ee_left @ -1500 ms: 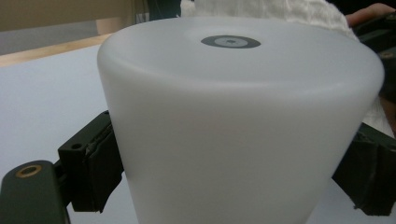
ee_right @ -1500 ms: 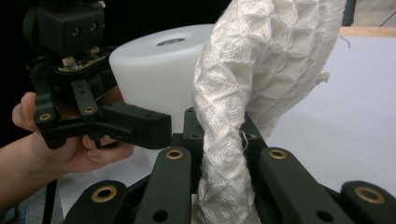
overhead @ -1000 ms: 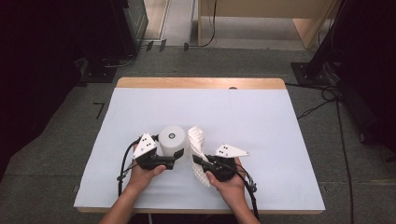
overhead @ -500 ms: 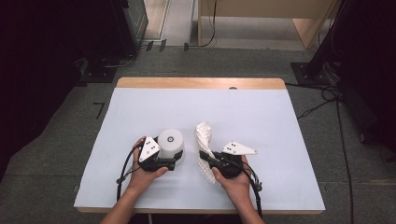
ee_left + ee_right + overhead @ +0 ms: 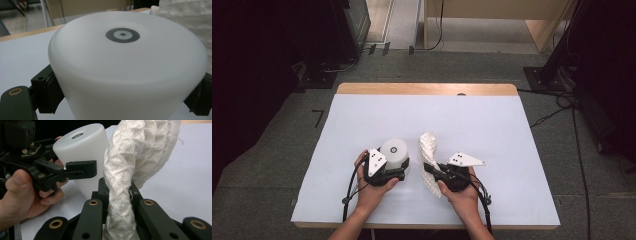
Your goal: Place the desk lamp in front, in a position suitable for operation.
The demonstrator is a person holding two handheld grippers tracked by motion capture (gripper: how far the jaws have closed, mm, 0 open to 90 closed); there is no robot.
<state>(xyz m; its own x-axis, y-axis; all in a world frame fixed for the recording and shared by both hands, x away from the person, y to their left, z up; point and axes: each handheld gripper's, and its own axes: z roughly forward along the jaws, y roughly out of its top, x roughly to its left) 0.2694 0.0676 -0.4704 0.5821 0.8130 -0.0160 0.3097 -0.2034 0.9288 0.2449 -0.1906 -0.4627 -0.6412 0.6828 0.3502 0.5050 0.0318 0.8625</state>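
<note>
So there's a big white-covered table point(image 5: 362, 125), and near its front edge sits a white tapered cup-like thing point(image 5: 394, 151) upside down, with the left gripper point(image 5: 398, 173) clamped around its sides. Just to its right, apart from it, the right gripper point(image 5: 430, 171) has its jaws pinched tight on a white waffle-textured cloth point(image 5: 429, 150) that sticks up out of them.

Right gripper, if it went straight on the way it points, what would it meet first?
Probably nothing: the right gripper, shut on the white cloth, points up the table, bare beyond the cloth. The white cup stands to its left.
</note>
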